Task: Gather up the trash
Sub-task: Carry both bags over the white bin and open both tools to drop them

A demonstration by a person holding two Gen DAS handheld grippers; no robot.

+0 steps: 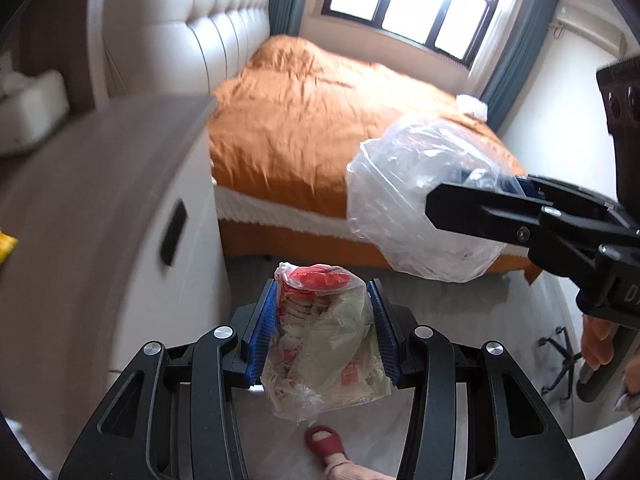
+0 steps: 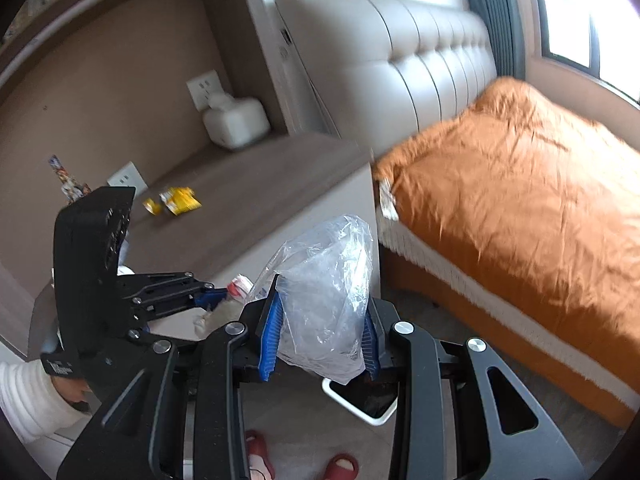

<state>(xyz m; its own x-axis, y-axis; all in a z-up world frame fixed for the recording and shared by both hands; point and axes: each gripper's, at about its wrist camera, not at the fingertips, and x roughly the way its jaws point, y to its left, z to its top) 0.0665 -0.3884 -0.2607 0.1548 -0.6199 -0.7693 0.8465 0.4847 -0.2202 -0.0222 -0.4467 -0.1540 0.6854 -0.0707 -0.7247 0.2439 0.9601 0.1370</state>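
Looking along my left hand-held gripper, I see its blue pads pinching a crumpled wad of wrappers, red and pale green inside thin plastic, which bulges above and hangs below the fingers. My right hand-held gripper is likewise clamped on trash: a clear plastic bag stands up crumpled between its pads, and from the left camera that same bag balloons off the tip of the right tool, ahead and to the right of my left one. Below the right gripper, partly hidden behind the bag, sits a white-rimmed bin with a dark inside on the floor. Further down in both views are red slippers on the person's feet. To the left of both tools is a brown worktop; on it, well beyond my left tool as the right camera sees it, lie yellow wrappers, and further back a white box-shaped device stands plugged at a wall socket. Ahead and to the right stretches the bed with its orange cover and padded headboard. A white sleeve shows at the handle of the left tool.
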